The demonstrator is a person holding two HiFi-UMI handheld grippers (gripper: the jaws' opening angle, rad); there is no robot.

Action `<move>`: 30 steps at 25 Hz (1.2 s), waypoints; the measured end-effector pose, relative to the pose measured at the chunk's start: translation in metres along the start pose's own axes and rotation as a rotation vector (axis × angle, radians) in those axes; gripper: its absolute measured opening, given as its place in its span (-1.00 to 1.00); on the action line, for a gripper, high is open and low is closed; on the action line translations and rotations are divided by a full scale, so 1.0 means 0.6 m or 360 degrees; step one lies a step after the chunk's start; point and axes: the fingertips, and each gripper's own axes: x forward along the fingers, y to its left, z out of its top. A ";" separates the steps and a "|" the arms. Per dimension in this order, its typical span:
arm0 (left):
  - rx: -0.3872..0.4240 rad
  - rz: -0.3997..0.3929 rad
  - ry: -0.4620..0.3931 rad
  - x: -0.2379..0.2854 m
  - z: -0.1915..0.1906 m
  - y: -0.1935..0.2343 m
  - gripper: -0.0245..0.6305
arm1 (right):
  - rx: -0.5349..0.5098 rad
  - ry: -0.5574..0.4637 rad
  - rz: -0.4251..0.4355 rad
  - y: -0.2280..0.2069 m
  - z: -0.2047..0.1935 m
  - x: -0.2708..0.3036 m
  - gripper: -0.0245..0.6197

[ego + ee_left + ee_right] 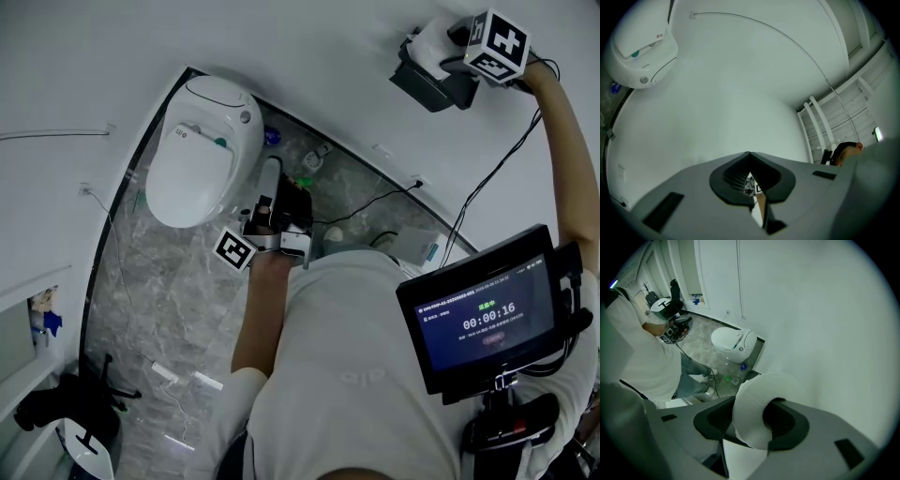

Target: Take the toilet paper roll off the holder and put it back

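Observation:
In the right gripper view, a white toilet paper roll (754, 413) sits between the jaws of my right gripper (757, 401), which is shut on it. A loose sheet (743, 459) hangs from the roll. In the head view this gripper (441, 52) is raised high against the white wall. The roll (427, 39) shows at its tip, just above a black box-shaped holder (429, 86) on the wall. My left gripper (281, 236) hangs low in front of the person's body. In the left gripper view it (750, 154) is shut on nothing and points at bare wall.
A white toilet (197, 155) stands on the grey marble floor (169, 300) by the curved wall. Cables (375, 202) and small items lie on the floor behind it. A screen (487, 314) is strapped to the person's chest. White railings (820, 126) run along the wall.

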 end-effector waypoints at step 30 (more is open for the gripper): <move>-0.0103 0.0028 -0.0101 -0.043 -0.017 0.028 -0.91 | -0.0053 -0.1196 -0.0090 0.141 0.277 -0.122 -0.19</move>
